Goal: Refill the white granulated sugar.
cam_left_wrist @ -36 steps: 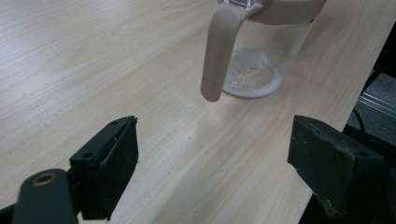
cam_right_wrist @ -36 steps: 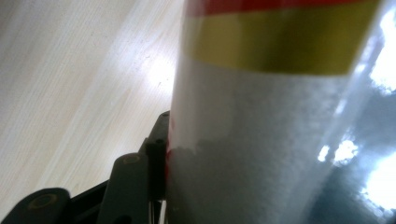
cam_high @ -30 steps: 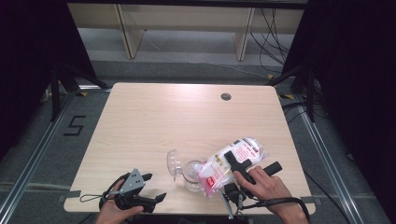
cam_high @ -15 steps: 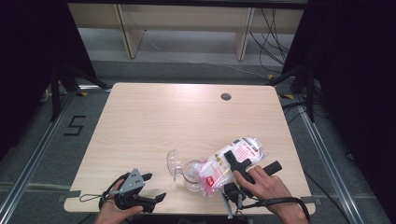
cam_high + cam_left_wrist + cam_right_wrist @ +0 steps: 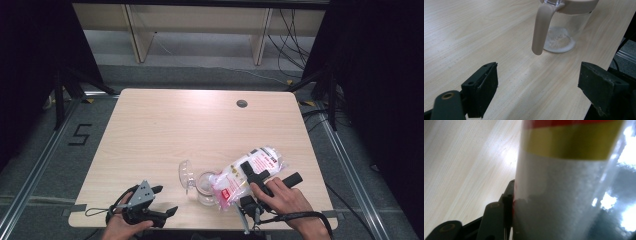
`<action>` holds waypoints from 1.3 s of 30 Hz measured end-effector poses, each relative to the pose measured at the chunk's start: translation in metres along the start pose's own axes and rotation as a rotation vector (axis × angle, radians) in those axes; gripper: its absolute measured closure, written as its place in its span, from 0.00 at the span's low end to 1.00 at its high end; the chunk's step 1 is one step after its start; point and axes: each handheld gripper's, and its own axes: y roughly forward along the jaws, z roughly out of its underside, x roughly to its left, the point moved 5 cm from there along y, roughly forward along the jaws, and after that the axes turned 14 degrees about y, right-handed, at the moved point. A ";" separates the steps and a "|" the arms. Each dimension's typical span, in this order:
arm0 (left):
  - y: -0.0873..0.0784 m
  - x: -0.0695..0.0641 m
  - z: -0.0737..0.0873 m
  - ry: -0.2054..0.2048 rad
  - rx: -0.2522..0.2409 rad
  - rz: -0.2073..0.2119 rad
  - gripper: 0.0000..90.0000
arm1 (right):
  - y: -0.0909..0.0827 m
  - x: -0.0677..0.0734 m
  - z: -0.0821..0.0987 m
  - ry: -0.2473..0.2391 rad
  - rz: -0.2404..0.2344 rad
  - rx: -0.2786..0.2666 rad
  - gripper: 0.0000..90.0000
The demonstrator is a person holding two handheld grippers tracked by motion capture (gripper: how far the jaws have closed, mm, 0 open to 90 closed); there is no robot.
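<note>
High view: pale wooden table [image 5: 165,130], grey floor [image 5: 210,45].

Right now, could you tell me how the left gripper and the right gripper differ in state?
The left gripper has its jaws wide apart with nothing between them, while the right gripper is clamped on the plastic bag of white grains. The left lies low at the table's near edge; the right tilts its bag over the clear jar. Both are hand-held.
</note>
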 end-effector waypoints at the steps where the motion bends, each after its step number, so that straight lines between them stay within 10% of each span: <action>1: 0.000 -0.001 -0.001 -0.009 -0.008 0.003 0.17 | 0.000 0.000 0.000 0.000 -0.004 0.001 0.60; 39: 0.000 0.001 -0.001 0.019 -0.018 0.010 0.17 | 0.000 0.001 -0.002 -0.018 0.011 -0.007 0.61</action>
